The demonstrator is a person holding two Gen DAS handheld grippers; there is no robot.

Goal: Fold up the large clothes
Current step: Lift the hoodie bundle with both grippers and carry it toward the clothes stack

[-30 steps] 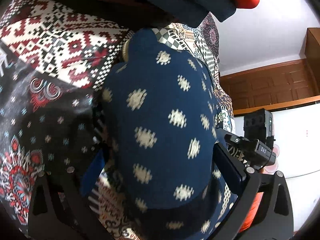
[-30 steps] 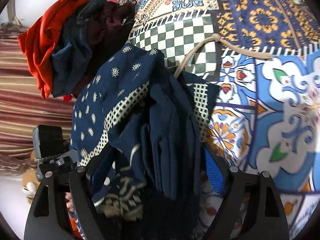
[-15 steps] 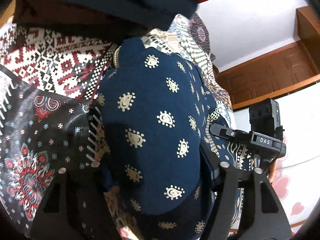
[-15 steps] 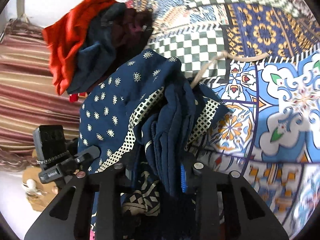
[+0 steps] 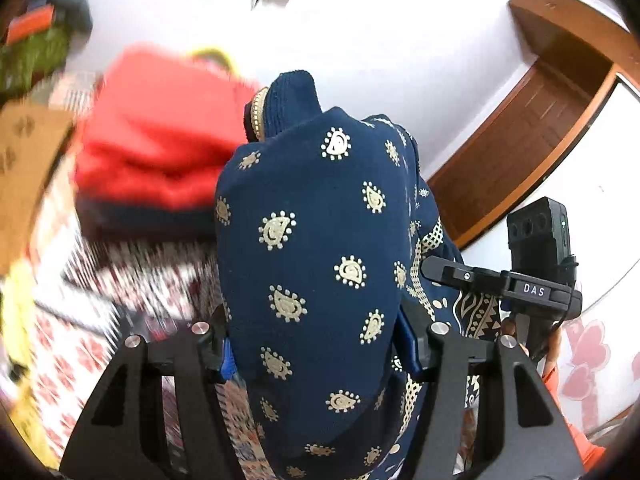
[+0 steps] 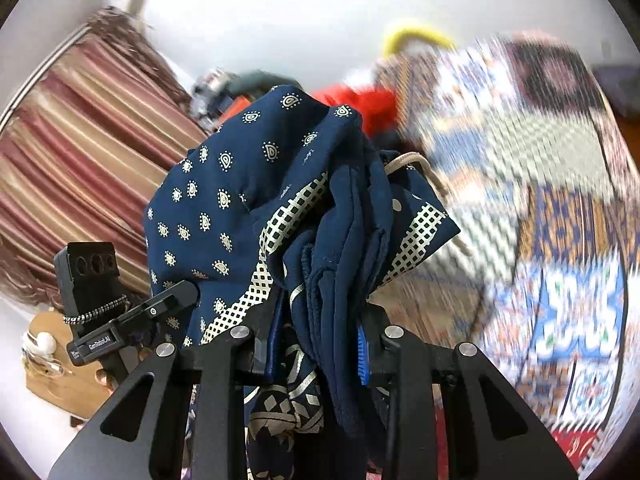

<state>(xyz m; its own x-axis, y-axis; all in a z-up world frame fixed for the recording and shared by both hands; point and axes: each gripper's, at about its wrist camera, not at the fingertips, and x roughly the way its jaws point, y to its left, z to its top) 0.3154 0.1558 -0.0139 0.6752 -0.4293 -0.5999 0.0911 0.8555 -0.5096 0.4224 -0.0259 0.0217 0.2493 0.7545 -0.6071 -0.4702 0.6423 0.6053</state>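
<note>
Left wrist: left tongs clamp navy garment; "DAS" on right tongs, clamping same garment

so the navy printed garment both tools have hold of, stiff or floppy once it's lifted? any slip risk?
Likely floppy: the navy printed garment drapes in soft folds over the left tool. Probably bulky rather than heavy, since several layers bunch in the right tool. Slip looks unlikely, as both pairs of pads press into thick folds, though loose ends may hang and swing.
</note>
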